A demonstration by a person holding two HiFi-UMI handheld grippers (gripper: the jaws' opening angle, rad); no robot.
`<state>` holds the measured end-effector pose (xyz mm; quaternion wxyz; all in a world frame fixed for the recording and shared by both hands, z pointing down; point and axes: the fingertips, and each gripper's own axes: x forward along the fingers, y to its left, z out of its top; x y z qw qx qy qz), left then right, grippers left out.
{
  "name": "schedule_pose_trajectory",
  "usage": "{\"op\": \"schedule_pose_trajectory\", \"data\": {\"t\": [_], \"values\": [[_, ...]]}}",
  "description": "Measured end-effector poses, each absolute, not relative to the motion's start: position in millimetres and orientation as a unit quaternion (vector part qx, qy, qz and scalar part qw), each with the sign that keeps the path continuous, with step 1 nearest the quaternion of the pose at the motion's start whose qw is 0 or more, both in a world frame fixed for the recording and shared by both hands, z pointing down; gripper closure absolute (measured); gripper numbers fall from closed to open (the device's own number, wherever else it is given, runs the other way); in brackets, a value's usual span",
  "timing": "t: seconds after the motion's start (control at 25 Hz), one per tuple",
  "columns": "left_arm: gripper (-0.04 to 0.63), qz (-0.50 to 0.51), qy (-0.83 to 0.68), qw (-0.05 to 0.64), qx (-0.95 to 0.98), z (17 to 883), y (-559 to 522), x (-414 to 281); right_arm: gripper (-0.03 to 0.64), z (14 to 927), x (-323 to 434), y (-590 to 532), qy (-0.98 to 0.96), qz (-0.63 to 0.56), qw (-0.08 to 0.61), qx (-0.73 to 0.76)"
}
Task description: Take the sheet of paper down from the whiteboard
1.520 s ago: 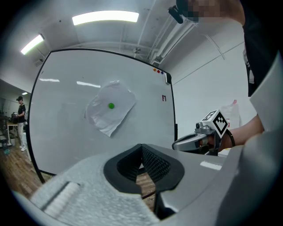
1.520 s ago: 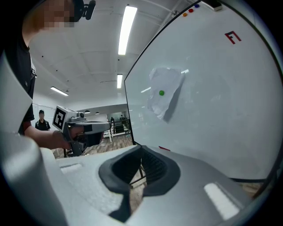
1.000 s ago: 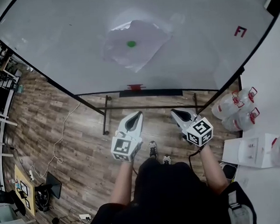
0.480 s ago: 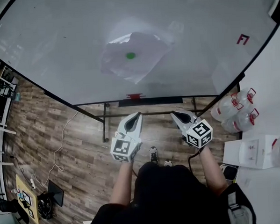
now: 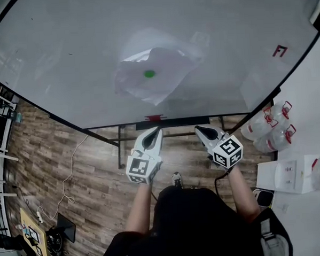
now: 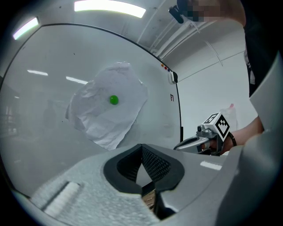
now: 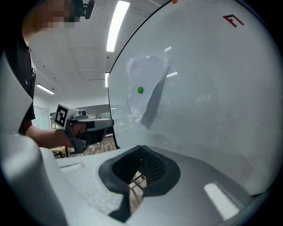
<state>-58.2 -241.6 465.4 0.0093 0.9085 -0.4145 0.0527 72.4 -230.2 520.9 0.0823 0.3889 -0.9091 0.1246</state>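
A crumpled white sheet of paper (image 5: 156, 71) hangs on the whiteboard (image 5: 65, 55), pinned by a round green magnet (image 5: 149, 74). In the left gripper view the sheet of paper (image 6: 108, 110) and the green magnet (image 6: 114, 100) are ahead and a little left. In the right gripper view the sheet of paper (image 7: 143, 95) curls off the board. My left gripper (image 5: 155, 132) and right gripper (image 5: 199, 129) are held side by side below the sheet, short of the board, both shut and empty. The right gripper (image 6: 179, 145) also shows in the left gripper view.
The whiteboard stands on a black frame (image 5: 120, 137) over a wooden floor (image 5: 76, 172). A red marking (image 5: 279, 50) is on the board's right part. Water jugs (image 5: 269, 125) and white boxes (image 5: 291, 175) stand at the right. A cable (image 5: 71, 167) trails on the floor at the left.
Both grippers have moved toward the whiteboard together. The sheet and board now sit lower and larger in the head view.
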Motion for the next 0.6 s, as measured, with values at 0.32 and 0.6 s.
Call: {"op": "schedule_pose_trajectory", "data": {"t": [0.32, 0.6], "values": [[0.586, 0.05, -0.404, 0.0, 0.913, 460, -262, -65, 0.612, 521, 65, -247, -0.905, 0.123, 0.08, 0.398], [0.586, 0.048, -0.395, -0.011, 0.917, 455, -278, -74, 0.612, 520, 55, -259, -0.902, 0.121, 0.078, 0.407]]}}
